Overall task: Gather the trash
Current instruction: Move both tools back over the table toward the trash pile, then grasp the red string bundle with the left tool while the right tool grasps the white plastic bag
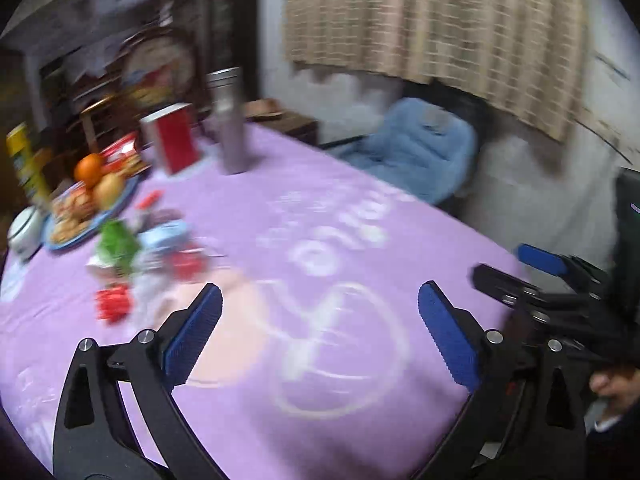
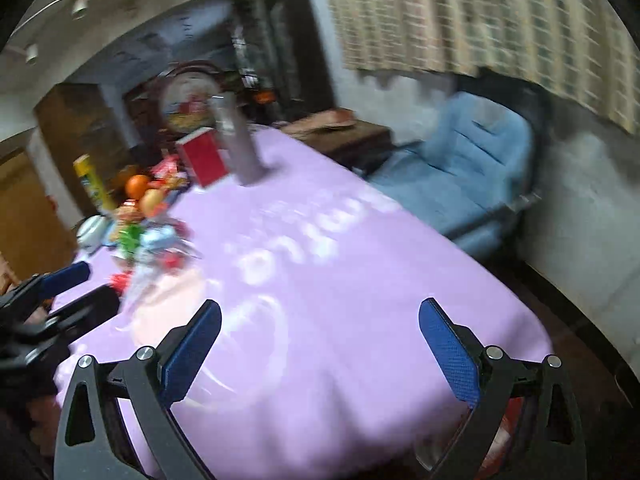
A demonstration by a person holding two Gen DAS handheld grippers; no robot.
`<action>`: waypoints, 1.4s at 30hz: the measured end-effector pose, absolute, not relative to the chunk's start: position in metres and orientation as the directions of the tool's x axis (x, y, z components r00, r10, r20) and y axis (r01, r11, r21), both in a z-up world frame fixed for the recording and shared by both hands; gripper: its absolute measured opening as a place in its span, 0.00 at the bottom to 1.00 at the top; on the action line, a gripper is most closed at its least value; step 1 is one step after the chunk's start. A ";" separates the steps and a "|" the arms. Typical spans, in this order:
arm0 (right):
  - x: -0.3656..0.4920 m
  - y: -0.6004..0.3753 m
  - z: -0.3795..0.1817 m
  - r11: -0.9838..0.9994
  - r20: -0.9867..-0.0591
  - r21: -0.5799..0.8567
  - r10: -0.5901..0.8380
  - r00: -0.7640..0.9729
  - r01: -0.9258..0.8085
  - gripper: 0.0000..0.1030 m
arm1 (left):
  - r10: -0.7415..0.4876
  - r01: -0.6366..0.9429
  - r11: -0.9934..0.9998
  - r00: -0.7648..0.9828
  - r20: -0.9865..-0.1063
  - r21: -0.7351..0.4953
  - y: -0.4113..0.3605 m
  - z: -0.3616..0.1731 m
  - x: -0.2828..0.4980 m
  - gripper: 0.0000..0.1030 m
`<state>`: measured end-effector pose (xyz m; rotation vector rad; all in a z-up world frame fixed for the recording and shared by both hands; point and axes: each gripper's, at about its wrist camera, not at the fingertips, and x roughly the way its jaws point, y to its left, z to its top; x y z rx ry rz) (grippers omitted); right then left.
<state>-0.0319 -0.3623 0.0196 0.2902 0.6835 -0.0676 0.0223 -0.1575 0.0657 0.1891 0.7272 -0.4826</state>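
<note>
The counter (image 1: 320, 208), draped in a purple cloth, carries a plate (image 1: 120, 204) of fruit near crumpled wrappers (image 1: 136, 256) at its left side. Both the left tool (image 1: 320, 320) and right tool (image 2: 320, 332) hover spread wide, holding nothing.

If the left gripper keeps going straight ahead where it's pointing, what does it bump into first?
Probably just the purple tablecloth. The open left gripper aims over its bare middle; the wrappers sit off to the left. Depth is blurry, so that is a guess.
</note>
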 end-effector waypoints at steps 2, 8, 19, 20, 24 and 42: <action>-0.013 -0.341 0.027 0.961 -0.636 0.248 0.069 0.769 0.119 0.94 | -0.301 0.418 0.908 0.671 -0.678 0.010 -0.136 0.066 0.043 0.92; 0.045 -0.277 0.035 0.968 -0.665 0.243 0.122 0.737 0.058 0.94 | -0.190 0.244 0.969 0.662 -0.725 -0.032 -0.063 0.038 0.105 0.92; 0.128 -0.194 -0.002 0.955 -0.762 0.289 0.270 0.589 -0.064 0.94 | -0.033 -0.106 0.989 0.527 -0.849 -0.104 0.046 -0.021 0.182 0.91; 0.130 -0.188 -0.004 0.954 -0.764 0.292 0.279 0.582 -0.075 0.94 | -0.038 -0.119 0.986 0.518 -0.855 -0.116 0.050 -0.024 0.186 0.90; 0.134 -0.171 -0.014 0.947 -0.774 0.304 0.311 0.552 -0.107 0.95 | -0.053 -0.157 0.976 0.508 -0.860 -0.153 0.063 -0.035 0.198 0.84; 0.150 -0.142 -0.025 0.957 -0.813 0.259 0.288 0.506 -0.129 0.95 | -0.085 -0.156 0.963 0.594 -0.800 -0.218 0.062 -0.006 0.181 0.31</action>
